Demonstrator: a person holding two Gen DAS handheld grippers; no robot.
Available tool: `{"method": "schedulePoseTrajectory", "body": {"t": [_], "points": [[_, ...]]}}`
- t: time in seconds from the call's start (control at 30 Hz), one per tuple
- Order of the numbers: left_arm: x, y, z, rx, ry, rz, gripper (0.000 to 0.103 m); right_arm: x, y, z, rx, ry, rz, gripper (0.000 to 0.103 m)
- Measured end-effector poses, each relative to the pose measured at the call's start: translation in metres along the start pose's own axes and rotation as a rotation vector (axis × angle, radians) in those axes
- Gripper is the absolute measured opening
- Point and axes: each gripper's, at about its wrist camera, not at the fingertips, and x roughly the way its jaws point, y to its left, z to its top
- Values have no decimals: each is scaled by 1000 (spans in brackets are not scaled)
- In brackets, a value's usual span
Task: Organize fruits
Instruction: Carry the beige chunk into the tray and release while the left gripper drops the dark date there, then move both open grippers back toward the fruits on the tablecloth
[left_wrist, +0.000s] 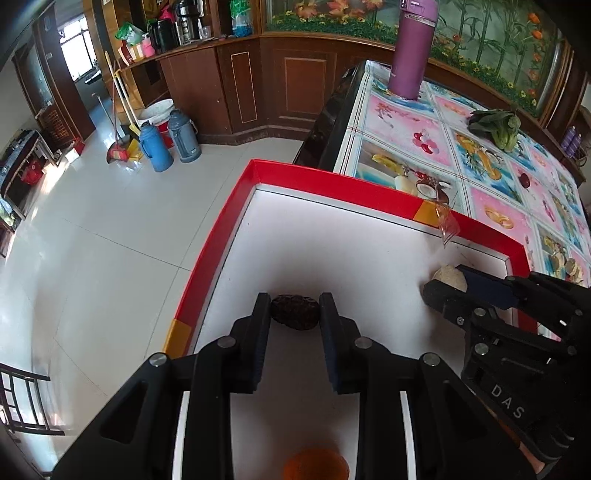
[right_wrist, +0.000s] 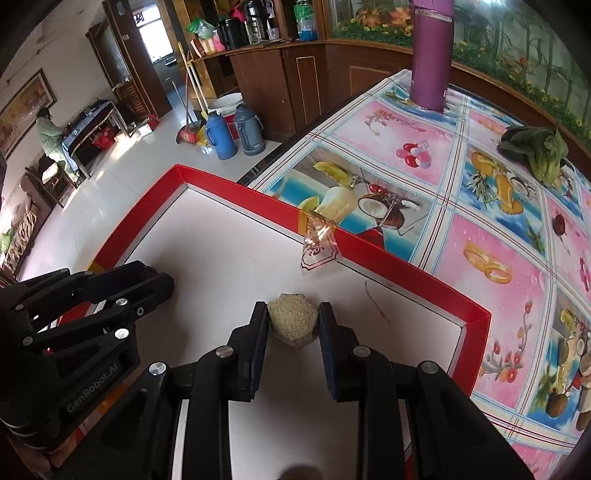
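A shallow white tray with a red rim sits at the table's left corner. My left gripper is down on the tray floor, shut on a dark brown bumpy fruit. To its right, my right gripper is shut on a beige grainy fruit, also low over the tray floor near the far rim. The left gripper shows at the left of the right wrist view. A blurred orange fruit lies under the left gripper body.
A purple bottle stands at the table's far side, and a leafy green vegetable lies on the patterned tablecloth. A clear tape tab sticks up from the far rim. Left of the tray the floor drops away, with two thermoses on it.
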Motion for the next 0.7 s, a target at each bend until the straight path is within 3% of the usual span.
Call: {"method": "schedulePoseTrajectory", "body": {"t": [0.07,0.1,0.13,0.2,0.27,0.47,0.6,0.7], "points": [[0,-3,0,9,7,13,33,1,1,0,-13,6,-9,27],[0,-5,0,16,11,11,45,0,3,-1,-29,5,-11,28],[1,-7,0,21,20,14,48,1,3,0,-40,12,-8,33],[1,-3,0,-4,34,57,72,0,1,-1,-50,20,-24,35],[1,5,-1,-41,45,47,82,-6,-8,-2,-35,10,-6,40],[-30,5,-15,-44,-15,35,82,-60,-53,-16,42,-154,65,50],[-54,-11,-26,-7,-67,14,84,-103,-101,-41,105,-249,10,56],[-70,-39,-34,58,-96,-22,87,-121,-140,-61,181,-267,-35,57]]}}
